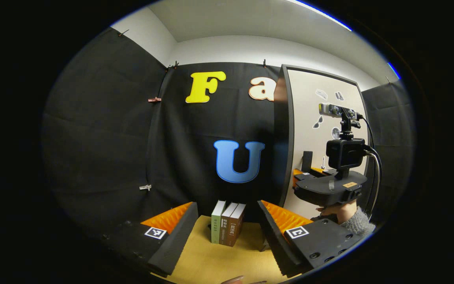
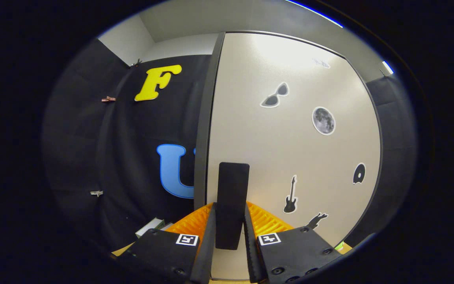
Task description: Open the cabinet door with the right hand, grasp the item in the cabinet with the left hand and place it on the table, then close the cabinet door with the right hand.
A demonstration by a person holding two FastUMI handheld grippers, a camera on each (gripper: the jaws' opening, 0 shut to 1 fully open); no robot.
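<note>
The white cabinet door (image 2: 290,150) carries small dark stickers and a black upright handle (image 2: 233,189). My right gripper (image 2: 230,209) is shut on that handle, one finger pressing each side. In the left gripper view the same door (image 1: 313,130) stands at the right, and a hand (image 1: 345,213) holds the right gripper (image 1: 309,173) up at its handle (image 1: 307,159). My left gripper (image 1: 227,204) is open over the wooden table (image 1: 211,264) with nothing between its fingers. The door hides the cabinet's inside.
Three books (image 1: 227,223) stand upright on the table just ahead of the left gripper, against the black cloth wall; their corner (image 2: 152,227) lies low on the left in the right gripper view. The cabinet's dark side edge (image 1: 284,138) rises right of them.
</note>
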